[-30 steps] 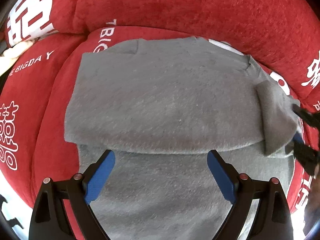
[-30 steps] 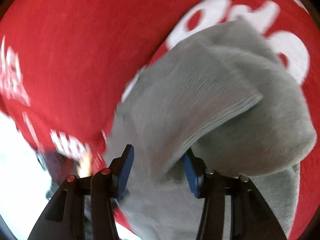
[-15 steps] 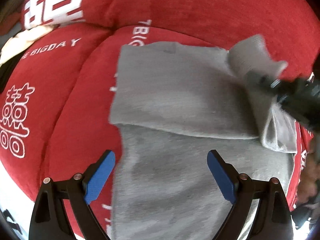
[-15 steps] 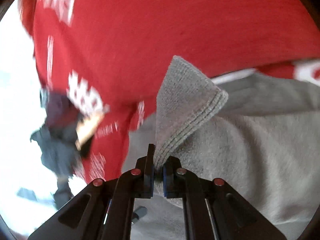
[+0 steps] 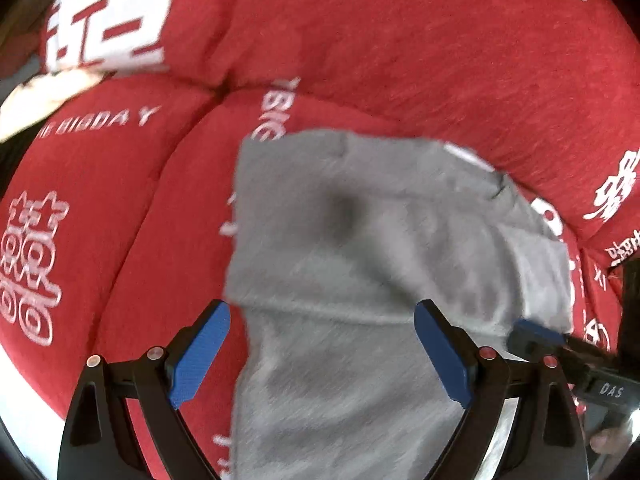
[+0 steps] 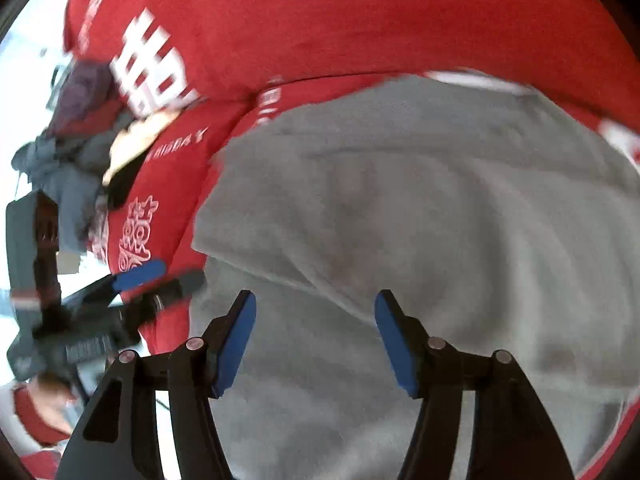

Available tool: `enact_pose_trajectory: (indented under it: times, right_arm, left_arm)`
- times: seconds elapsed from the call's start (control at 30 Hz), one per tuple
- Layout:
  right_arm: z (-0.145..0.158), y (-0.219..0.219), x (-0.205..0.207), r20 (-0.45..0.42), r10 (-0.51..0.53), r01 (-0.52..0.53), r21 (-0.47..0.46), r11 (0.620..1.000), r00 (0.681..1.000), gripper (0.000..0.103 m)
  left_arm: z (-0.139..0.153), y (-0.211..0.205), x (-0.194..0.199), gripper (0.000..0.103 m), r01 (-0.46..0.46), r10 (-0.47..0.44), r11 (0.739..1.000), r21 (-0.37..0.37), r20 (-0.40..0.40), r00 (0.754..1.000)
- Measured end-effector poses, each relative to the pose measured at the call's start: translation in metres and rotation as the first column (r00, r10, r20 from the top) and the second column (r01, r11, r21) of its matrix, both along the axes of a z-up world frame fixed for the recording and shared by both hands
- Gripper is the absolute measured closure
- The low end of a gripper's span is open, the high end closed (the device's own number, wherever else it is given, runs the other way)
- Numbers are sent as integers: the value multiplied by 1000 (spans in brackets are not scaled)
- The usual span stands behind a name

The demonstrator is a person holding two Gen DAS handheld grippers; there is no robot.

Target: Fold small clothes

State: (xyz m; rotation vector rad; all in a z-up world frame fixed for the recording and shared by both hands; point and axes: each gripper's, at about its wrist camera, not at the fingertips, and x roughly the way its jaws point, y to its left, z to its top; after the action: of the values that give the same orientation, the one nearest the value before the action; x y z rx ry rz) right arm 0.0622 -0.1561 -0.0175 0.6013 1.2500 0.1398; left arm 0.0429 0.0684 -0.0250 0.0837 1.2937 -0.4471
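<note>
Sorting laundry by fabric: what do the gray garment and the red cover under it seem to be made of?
The gray garment looks like soft knit, perhaps fleece or brushed cotton: matte, slightly fuzzy, folding in thick, rounded creases. The red cover looks like woven or plush textile over padding: matte, faintly streaked, with printed white lettering and puffy seams. Motion blur leaves the exact fiber open.

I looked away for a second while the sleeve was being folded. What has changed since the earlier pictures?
The right gripper, clamped on the grey cuff half a second ago, has let it go and now stands open above the grey garment. The cuff, lifted then, now lies flat on the garment's right side. The left gripper stayed open, holding nothing, and the garment still lies on the red quilt.
</note>
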Motion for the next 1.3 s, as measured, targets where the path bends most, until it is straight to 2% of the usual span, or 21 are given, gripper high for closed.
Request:
enact_pose_trajectory:
  times: [0.07, 0.13, 0.17, 0.2, 0.27, 0.3, 0.4, 0.43, 0.47, 0.5, 0.53, 0.6, 0.7, 0.77, 0.8, 0.9, 0.93, 1.0, 1.07, 1.17, 1.3]
  right_arm:
    - [-2, -26, -24, -30, -128, 129, 34, 991, 991, 37]
    - [-7, -67, -63, -68, -300, 306, 93, 948, 951, 37]
    - [-11, -86, -84, -87, -382, 390, 122, 912, 920, 37]
    - [-17, -108, -109, -113, -484, 497, 155, 854, 868, 37]
    - [-28, -129, -135, -151, -586, 605, 194, 772, 796, 38]
    - [-35, -140, -150, -175, -639, 662, 223, 715, 749, 39]
    - [-53, -166, -174, -200, -738, 755, 322, 572, 644, 44]
    - [-56, -171, -175, -198, -760, 770, 344, 537, 619, 46]
    - [-60, -175, -176, -198, -779, 782, 369, 503, 595, 58]
    - [-63, -180, -176, -207, -791, 791, 384, 476, 576, 78]
    - [-64, -183, -176, -212, -796, 797, 385, 466, 567, 85]
    - [-57, -189, -180, -179, -810, 797, 387, 463, 558, 90]
    - [-47, -195, -188, -131, -795, 770, 383, 511, 592, 90]
    - [-49, -208, -196, -133, -787, 776, 329, 538, 602, 90]
    - [-56, -213, -201, -146, -789, 785, 313, 536, 597, 90]
    - [-71, -218, -212, -192, -789, 784, 388, 485, 584, 90]
    - [-68, -217, -211, -189, -779, 775, 386, 501, 598, 89]
    - [-57, -211, -208, -170, -740, 740, 357, 570, 651, 79]
    - [-48, -206, -209, -163, -716, 720, 340, 605, 679, 70]
    - [-36, -202, -213, -145, -712, 715, 306, 629, 688, 69]
    - [-27, -195, -206, -119, -698, 702, 247, 668, 706, 69]
  left_arm:
    - [-1, -14, 5, 10, 18, -18, 1000, -5, 12, 1000]
    - [-8, -25, 11, 10, 21, -21, 1000, -6, 4, 1000]
    - [-14, -28, 13, 10, 13, -13, 1000, 2, -8, 1000]
    - [-19, -31, 13, 10, 2, -2, 1000, 9, -24, 1000]
    - [-26, -35, 15, 10, -12, 12, 1000, 16, -39, 999]
    - [-27, -37, 15, 10, -11, 12, 1000, 25, -38, 999]
    - [-30, -45, 17, 10, 4, -3, 999, 48, -23, 1000]
    - [-32, -48, 18, 10, 9, -7, 998, 61, -24, 1000]
    - [-33, -50, 19, 10, 12, -10, 997, 75, -23, 1000]
    - [-35, -52, 19, 10, 14, -12, 996, 87, -19, 1000]
    - [-36, -54, 18, 10, 17, -16, 995, 101, -16, 1000]
    - [-36, -56, 13, 10, 31, -30, 994, 109, -4, 1000]
    - [-43, -61, 0, 10, 72, -73, 986, 151, 3, 997]
    - [-50, -61, -7, 10, 89, -91, 981, 173, 3, 996]
    - [-50, -60, -9, 10, 89, -92, 981, 170, 11, 996]
    - [-47, -55, -7, 10, 90, -92, 982, 165, 2, 996]
    - [-45, -53, -6, 10, 88, -90, 981, 171, 2, 996]
    - [-40, -46, -2, 10, 82, -83, 982, 172, -1, 997]
    - [-34, -40, 2, 10, 69, -70, 984, 163, 3, 998]
    - [-26, -36, 7, 10, 71, -72, 989, 133, 0, 997]
    - [-33, -48, 10, 11, 118, -114, 987, 111, -41, 993]
